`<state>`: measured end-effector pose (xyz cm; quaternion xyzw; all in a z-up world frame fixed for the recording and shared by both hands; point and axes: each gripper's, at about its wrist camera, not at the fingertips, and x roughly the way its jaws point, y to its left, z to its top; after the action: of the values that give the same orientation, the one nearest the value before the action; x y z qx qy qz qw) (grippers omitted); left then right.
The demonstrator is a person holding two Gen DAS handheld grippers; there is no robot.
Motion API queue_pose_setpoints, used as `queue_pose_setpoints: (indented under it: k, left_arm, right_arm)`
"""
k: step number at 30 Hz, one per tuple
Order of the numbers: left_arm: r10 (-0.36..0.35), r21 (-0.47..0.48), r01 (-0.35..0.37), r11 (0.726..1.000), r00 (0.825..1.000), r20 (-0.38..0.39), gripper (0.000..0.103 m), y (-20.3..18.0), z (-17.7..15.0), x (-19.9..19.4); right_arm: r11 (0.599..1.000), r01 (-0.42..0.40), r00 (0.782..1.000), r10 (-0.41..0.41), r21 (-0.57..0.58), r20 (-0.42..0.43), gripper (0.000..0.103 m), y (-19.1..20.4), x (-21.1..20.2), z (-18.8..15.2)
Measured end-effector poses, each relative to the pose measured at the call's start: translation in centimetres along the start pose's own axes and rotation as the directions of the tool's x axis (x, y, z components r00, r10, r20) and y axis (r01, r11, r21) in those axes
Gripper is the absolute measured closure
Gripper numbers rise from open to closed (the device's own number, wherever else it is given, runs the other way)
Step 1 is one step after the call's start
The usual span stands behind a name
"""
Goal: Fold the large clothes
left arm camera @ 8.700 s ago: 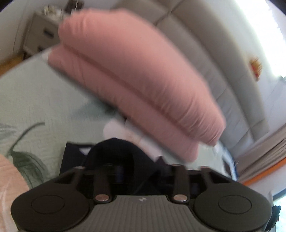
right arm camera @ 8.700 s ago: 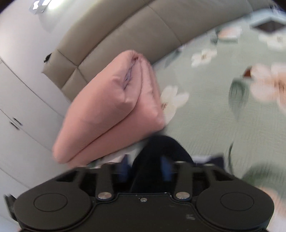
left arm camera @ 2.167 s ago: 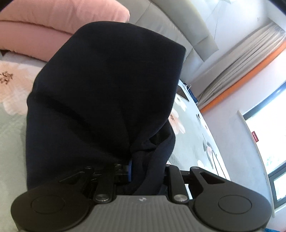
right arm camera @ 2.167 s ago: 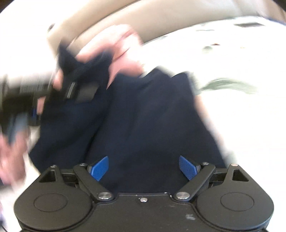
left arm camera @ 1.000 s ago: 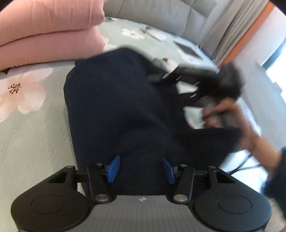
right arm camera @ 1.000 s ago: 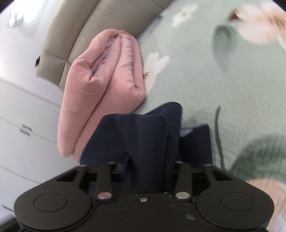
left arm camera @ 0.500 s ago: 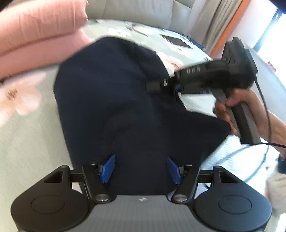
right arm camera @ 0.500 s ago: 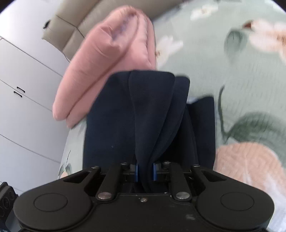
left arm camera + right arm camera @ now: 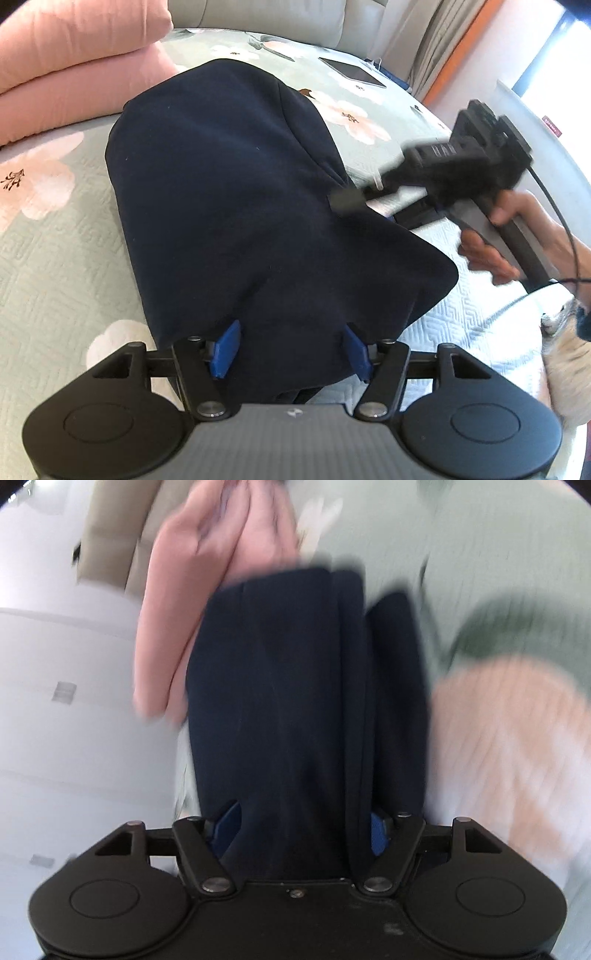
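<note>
Though blurred, the navy garment [image 9: 295, 701] lies between the just-opened, seemingly released right claw [image 9: 301, 829].

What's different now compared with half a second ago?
The right gripper, pinched shut on the navy garment then, has just opened and let go; the cloth lies loose between its fingers. The left gripper stays open over the garment. The pink quilt hasn't moved.
</note>
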<state>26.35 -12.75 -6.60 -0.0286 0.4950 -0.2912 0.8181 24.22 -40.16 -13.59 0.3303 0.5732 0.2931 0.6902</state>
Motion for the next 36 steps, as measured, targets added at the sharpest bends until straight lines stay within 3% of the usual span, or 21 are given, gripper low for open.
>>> queue_pose_setpoints:
  k: [3, 4, 6, 8, 9, 12, 14, 17, 19, 21, 22, 23, 24, 26, 27, 30, 33, 34, 36]
  left_arm:
    - [0.004, -0.039, -0.004, 0.999, 1.000, -0.006, 0.040, 0.0, 0.2, -0.6]
    - [-0.001, -0.068, 0.000, 0.998, 1.000, -0.017, 0.040, 0.1, 0.5, -1.1]
    - [-0.049, -0.113, 0.047, 0.992, 0.999, -0.017, 0.041, 0.1, 1.2, -2.4]
    - [-0.079, -0.142, 0.084, 0.986, 0.996, 0.044, 0.034, 0.5, 1.6, -4.1]
    - [-0.056, -0.153, 0.065, 0.986, 0.997, 0.061, 0.030, 0.7, 2.0, -4.4]
    - [-0.003, -0.170, 0.008, 0.985, 1.000, 0.031, 0.034, 1.7, 2.9, -3.1]
    - [0.005, -0.204, -0.015, 0.979, 0.999, -0.049, 0.038, 2.5, 2.6, -0.8]
    - [0.042, -0.118, -0.046, 0.992, 0.998, -0.039, 0.038, 1.4, 1.3, 0.3]
    - [0.093, -0.005, -0.093, 0.996, 0.995, -0.025, 0.036, -0.2, 0.4, 0.4]
    - [0.131, 0.062, -0.130, 0.990, 0.991, -0.014, 0.027, -1.2, -0.3, 0.9]
    - [0.126, 0.065, -0.125, 0.990, 0.992, -0.011, 0.024, -1.3, -0.5, 1.0]
    - [0.119, 0.049, -0.119, 0.992, 0.993, -0.011, 0.022, -1.1, -0.6, 1.1]
    - [0.114, 0.033, -0.113, 0.993, 0.993, -0.013, 0.020, -0.9, -0.5, 1.1]
    - [0.095, 0.012, -0.095, 0.995, 0.995, -0.017, 0.020, -0.6, 0.0, 1.1]
    - [0.087, 0.006, -0.087, 0.996, 0.996, -0.019, 0.019, -0.5, 0.1, 1.0]
    - [0.073, -0.002, -0.074, 0.997, 0.997, -0.026, 0.019, 0.1, 0.2, 0.8]
    - [0.067, -0.015, -0.067, 0.998, 0.997, -0.038, 0.019, 0.4, 0.4, 0.7]
    - [0.064, -0.019, -0.065, 0.998, 0.997, -0.043, 0.019, 0.5, 0.5, 0.7]
    - [0.063, -0.022, -0.064, 0.998, 0.997, -0.053, 0.019, 0.7, 0.6, 0.8]
  right_arm:
    - [0.998, 0.042, 0.992, -0.048, -0.056, -0.116, 0.021, 0.6, 1.0, -2.2]
    - [0.994, 0.077, 0.991, -0.084, -0.074, -0.101, 0.027, 1.0, 0.9, -3.0]
    - [0.993, 0.104, 0.994, -0.103, -0.056, 0.023, 0.087, 1.5, -0.7, -4.7]
    - [0.996, 0.069, 0.990, -0.061, -0.062, 0.130, 0.087, 2.5, -2.6, -5.7]
    - [0.996, 0.043, 0.983, -0.028, -0.077, 0.180, 0.089, 2.9, -3.8, -6.2]
    - [0.981, 0.058, 0.969, -0.011, -0.185, 0.246, 0.089, 3.9, -6.7, -7.6]
    - [0.967, 0.119, 0.974, -0.070, -0.226, 0.213, 0.090, 3.5, -6.7, -8.5]
    - [0.955, 0.205, 0.974, -0.176, -0.215, 0.145, 0.089, 1.0, -4.1, -8.9]
    - [0.951, 0.244, 0.965, -0.220, -0.190, 0.141, 0.083, -0.2, -3.3, -9.0]
    - [0.974, 0.197, 0.976, -0.184, -0.114, 0.119, 0.067, -1.1, -3.4, -8.4]
    - [0.980, 0.179, 0.978, -0.169, -0.083, 0.121, 0.055, -1.2, -4.0, -7.7]
    - [0.981, 0.181, 0.975, -0.170, -0.071, 0.139, 0.035, -0.8, -4.5, -7.0]
    - [0.977, 0.197, 0.968, -0.180, -0.086, 0.175, 0.025, 0.1, -5.0, -6.3]
    - [0.957, 0.249, 0.941, -0.203, -0.147, 0.272, 0.018, 2.4, -5.7, -4.7]
    - [0.948, 0.267, 0.927, -0.204, -0.174, 0.313, 0.007, 3.2, -5.5, -3.3]
    - [0.937, 0.291, 0.901, -0.201, -0.192, 0.384, 0.002, 4.4, -4.2, 0.7]
    - [0.881, 0.399, 0.839, -0.239, -0.254, 0.489, 0.002, 5.8, -2.1, 4.0]
    - [0.879, 0.388, 0.847, -0.222, -0.278, 0.483, 0.002, 5.5, -0.8, 5.5]
    - [0.912, 0.307, 0.910, -0.198, -0.273, 0.363, 0.002, 5.1, 1.5, 7.6]
